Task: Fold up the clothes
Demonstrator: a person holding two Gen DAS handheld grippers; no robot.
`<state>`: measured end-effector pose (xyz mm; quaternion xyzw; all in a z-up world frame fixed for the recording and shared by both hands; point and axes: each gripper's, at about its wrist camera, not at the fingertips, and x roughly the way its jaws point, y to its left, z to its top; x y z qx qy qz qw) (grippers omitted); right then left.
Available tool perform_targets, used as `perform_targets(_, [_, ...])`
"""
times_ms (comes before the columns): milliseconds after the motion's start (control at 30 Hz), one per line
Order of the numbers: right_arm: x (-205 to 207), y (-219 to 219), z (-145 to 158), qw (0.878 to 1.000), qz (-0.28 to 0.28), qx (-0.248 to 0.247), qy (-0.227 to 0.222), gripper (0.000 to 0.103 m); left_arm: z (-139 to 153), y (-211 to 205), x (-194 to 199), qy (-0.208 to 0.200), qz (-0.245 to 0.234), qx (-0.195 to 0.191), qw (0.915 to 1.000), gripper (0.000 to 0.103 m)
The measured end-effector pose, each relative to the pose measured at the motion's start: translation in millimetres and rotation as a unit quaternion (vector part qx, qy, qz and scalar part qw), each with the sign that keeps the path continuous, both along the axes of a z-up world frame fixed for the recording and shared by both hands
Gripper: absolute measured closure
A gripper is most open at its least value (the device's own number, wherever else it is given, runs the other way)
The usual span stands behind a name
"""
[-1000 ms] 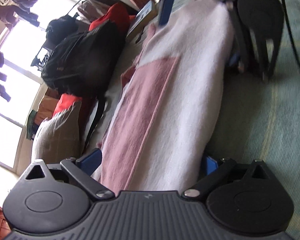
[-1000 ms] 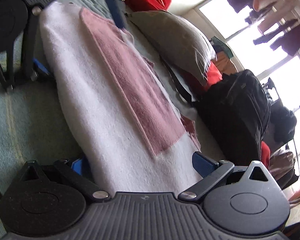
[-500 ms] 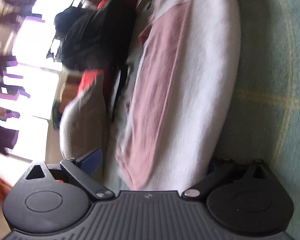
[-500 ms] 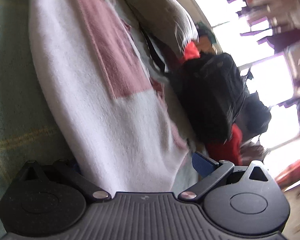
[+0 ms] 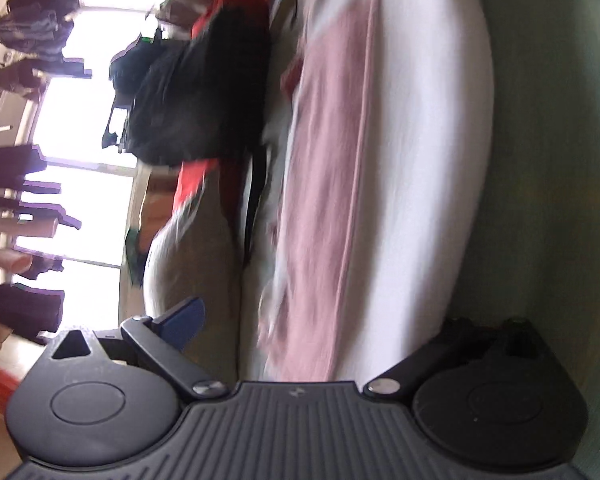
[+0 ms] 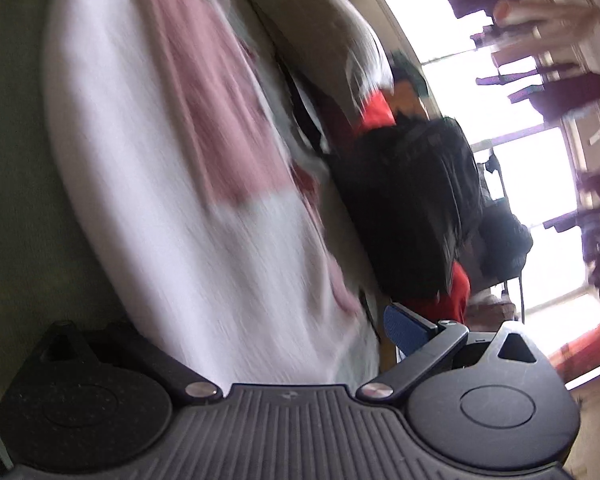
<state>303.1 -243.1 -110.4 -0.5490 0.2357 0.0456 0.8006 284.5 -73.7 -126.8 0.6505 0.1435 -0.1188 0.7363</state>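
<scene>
We see a green bed (image 5: 548,160) with a white-and-pink garment (image 5: 400,160) lying long along it, its ends running between both claws. Beside it sit a black bag (image 6: 412,200) and a grey pillow (image 6: 324,44). The left claw (image 5: 320,320) and the right claw (image 6: 256,320) each stand spread wide around the cloth, not pinching it. Both views are blurred.
</scene>
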Motion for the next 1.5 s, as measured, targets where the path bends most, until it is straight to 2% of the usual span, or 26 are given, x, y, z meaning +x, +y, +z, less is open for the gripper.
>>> perform_targets(33, [2,-2,-1,1.000,-0.004,0.000,0.000,0.000,-1,2,-2,0.002,0.003,-0.003,1.0000,0.007])
perform_targets(100, [-1,3,-7,1.000,0.007,-0.020,-0.004,0.001,-8,-3,-8,0.003,-0.007,0.009,0.9999,0.022])
perform_targets(133, [-4,8,-12,0.999,0.019,-0.036,-0.008,0.007,-13,-7,-12,0.003,-0.014,0.022,0.9997,0.027])
perform_targets(167, [-7,14,-16,0.998,0.032,-0.053,-0.010,0.020,-17,-11,-16,0.003,-0.021,0.035,0.9992,0.038])
perform_targets(200, [-12,21,-22,0.996,0.047,-0.069,-0.008,0.027,-22,-15,-20,0.003,-0.028,0.048,0.9984,0.047])
perform_targets(233, [-17,27,-29,0.995,0.057,-0.083,-0.006,0.041,-23,-15,-20,0.005,-0.027,0.045,0.9986,0.051])
perform_targets(267, [-20,30,-35,0.994,0.063,-0.090,-0.003,0.057,-25,-15,-20,0.007,-0.027,0.042,0.9988,0.059])
perform_targets(300, [-22,31,-38,0.994,0.065,-0.090,0.001,0.065,-26,-15,-20,0.009,-0.026,0.038,0.9989,0.069])
perform_targets(333, [-23,31,-41,0.994,0.066,-0.086,0.005,0.076,-27,-15,-20,0.012,-0.025,0.034,0.9990,0.075])
perform_targets(367, [-23,29,-41,0.996,0.062,-0.070,0.009,0.080,-28,-15,-21,0.014,-0.024,0.030,0.9991,0.085])
perform_targets(400, [-22,28,-40,0.997,0.058,-0.056,0.013,0.081,-29,-15,-21,0.016,-0.023,0.027,0.9992,0.089])
perform_targets(533, [-16,27,-35,0.998,0.054,-0.034,0.022,0.084,-34,-14,-21,0.024,-0.020,0.012,0.9994,0.092])
perform_targets(767, [-17,24,-24,0.998,0.054,-0.022,0.032,0.090,-4,-6,-14,0.060,-0.010,-0.032,0.9976,0.093])
perform_targets(933, [-19,24,-9,0.998,0.057,-0.023,0.024,0.092,16,-1,-13,0.046,-0.010,-0.034,0.9983,0.094])
perform_targets(1167, [-61,27,21,0.997,0.066,-0.001,0.034,0.092,40,10,-47,0.046,-0.008,-0.029,0.9985,0.096])
perform_targets(1500, [-165,30,36,0.992,0.090,0.008,0.092,0.092,55,21,-154,0.086,-0.027,-0.011,0.9959,0.095])
